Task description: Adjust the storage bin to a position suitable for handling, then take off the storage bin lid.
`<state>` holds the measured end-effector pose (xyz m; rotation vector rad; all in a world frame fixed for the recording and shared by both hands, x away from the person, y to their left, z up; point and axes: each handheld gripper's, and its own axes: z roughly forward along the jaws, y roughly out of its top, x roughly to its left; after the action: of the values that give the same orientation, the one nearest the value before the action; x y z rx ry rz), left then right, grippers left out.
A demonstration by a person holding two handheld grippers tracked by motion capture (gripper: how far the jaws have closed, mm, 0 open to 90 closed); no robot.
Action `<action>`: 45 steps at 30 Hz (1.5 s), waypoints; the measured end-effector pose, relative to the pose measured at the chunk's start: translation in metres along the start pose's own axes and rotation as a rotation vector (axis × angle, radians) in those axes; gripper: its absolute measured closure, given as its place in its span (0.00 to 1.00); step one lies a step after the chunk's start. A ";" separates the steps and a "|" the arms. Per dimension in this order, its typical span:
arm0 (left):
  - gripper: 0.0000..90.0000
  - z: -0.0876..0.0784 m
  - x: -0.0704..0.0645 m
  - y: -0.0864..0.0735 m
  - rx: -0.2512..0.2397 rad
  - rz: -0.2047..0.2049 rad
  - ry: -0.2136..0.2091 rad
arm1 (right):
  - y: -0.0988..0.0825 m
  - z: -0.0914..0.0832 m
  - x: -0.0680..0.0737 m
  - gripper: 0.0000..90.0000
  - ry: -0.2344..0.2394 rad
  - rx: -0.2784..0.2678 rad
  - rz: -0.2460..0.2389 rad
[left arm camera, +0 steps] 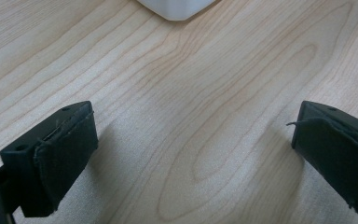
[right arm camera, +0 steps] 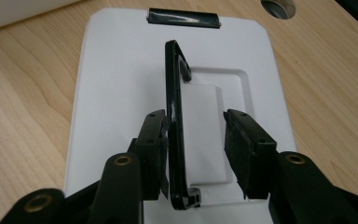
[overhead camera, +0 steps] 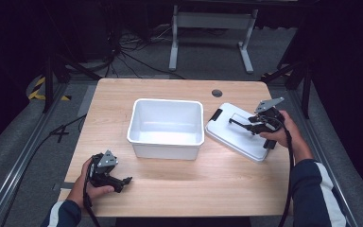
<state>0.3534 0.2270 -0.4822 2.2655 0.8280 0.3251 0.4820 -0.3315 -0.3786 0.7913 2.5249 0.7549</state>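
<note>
- Left gripper point(overhead camera: 123, 182), nearest, sits low at the table's front-left corner, held in the person's left hand point(overhead camera: 87, 182). Jaws spread wide, nothing between them, only bare wood point(left arm camera: 177, 140) under them in the left gripper view.
- Right gripper point(right arm camera: 196, 154) is over the white lid point(overhead camera: 238, 132), which lies flat near the table's right edge, tilted diagonally to that edge.
- The lid's black handle point(right arm camera: 175, 126) stands upright from its recess. The right gripper's jaws straddle it: the left pad point(right arm camera: 156, 149) touches the handle, the right pad point(right arm camera: 242, 149) is apart from it. Not clamped, jaws part-open.
- Black latch clip point(right arm camera: 184, 17) on the lid's far end.
- White bin point(overhead camera: 166, 128), uncovered, sits mid-table just left of the lid; a corner of it shows at the top of the left gripper view.
- Round cable grommet point(overhead camera: 216, 93) near the table's back edge, behind the lid.
</note>
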 end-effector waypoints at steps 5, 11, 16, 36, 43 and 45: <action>0.01 0.001 0.000 0.000 -0.001 -0.014 -0.012 | 0.007 -0.007 0.007 0.62 0.007 -0.019 -0.010; 0.01 0.001 0.000 0.000 -0.001 -0.012 -0.012 | 0.012 -0.012 0.017 0.59 0.019 -0.033 -0.018; 0.01 0.001 0.000 0.000 -0.001 -0.012 -0.012 | 0.014 -0.019 0.026 0.54 0.019 -0.043 -0.018; 0.01 0.000 0.000 0.000 -0.002 0.002 -0.002 | -0.012 -0.051 0.049 0.47 -0.025 -0.078 -0.017; 0.01 0.000 0.000 -0.001 -0.003 -0.008 -0.002 | -0.025 -0.060 0.057 0.45 -0.040 -0.087 -0.021; 0.01 0.000 0.000 -0.001 -0.003 -0.008 -0.002 | -0.027 -0.062 0.058 0.45 -0.040 -0.090 -0.019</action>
<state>0.3529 0.2270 -0.4827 2.2589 0.8348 0.3204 0.3959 -0.3380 -0.3580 0.7440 2.4416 0.8315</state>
